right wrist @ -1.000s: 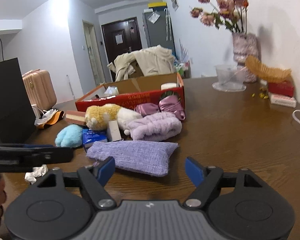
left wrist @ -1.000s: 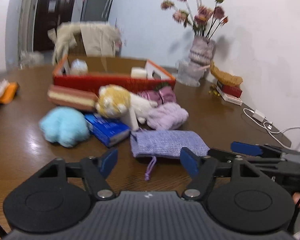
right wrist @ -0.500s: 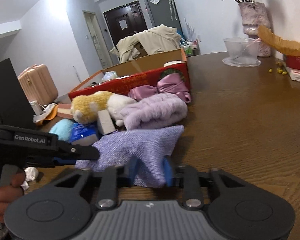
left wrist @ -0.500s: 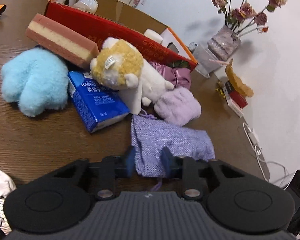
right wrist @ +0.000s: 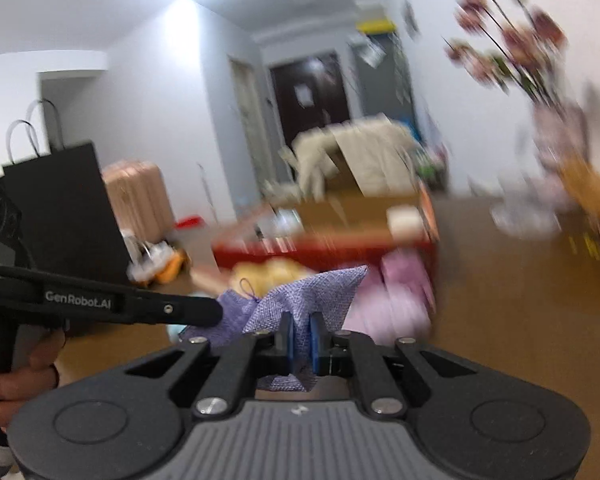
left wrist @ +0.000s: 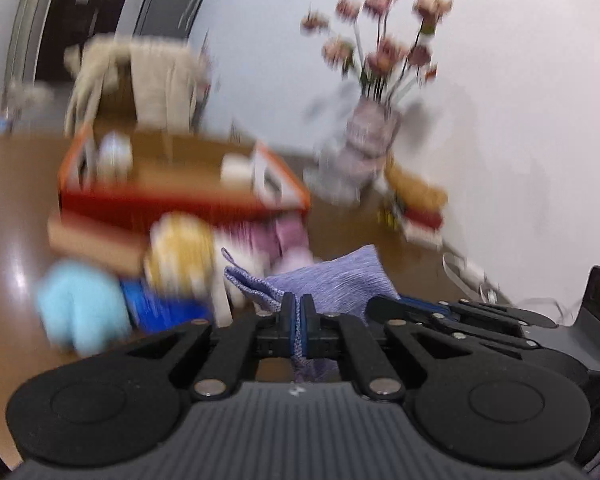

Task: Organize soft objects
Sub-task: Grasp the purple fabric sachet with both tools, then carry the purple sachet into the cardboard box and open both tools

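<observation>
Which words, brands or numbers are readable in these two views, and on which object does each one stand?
"GenRobot.AI": white letters on the side of the left gripper as the right wrist view shows it.
Blue packet on the table: it carries print, too blurred to read.
Red cardboard box: any lettering is lost in motion blur.
Paper on the dark door: too blurred to read.
Purple fabric pouch, held by both grippers: no text visible.

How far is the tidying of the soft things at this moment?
In hand: left gripper and right gripper both pinch the purple pouch, lifted. Left: blue plush, yellow plush and pink items lie outside the red box. Its contents are blurred.
</observation>
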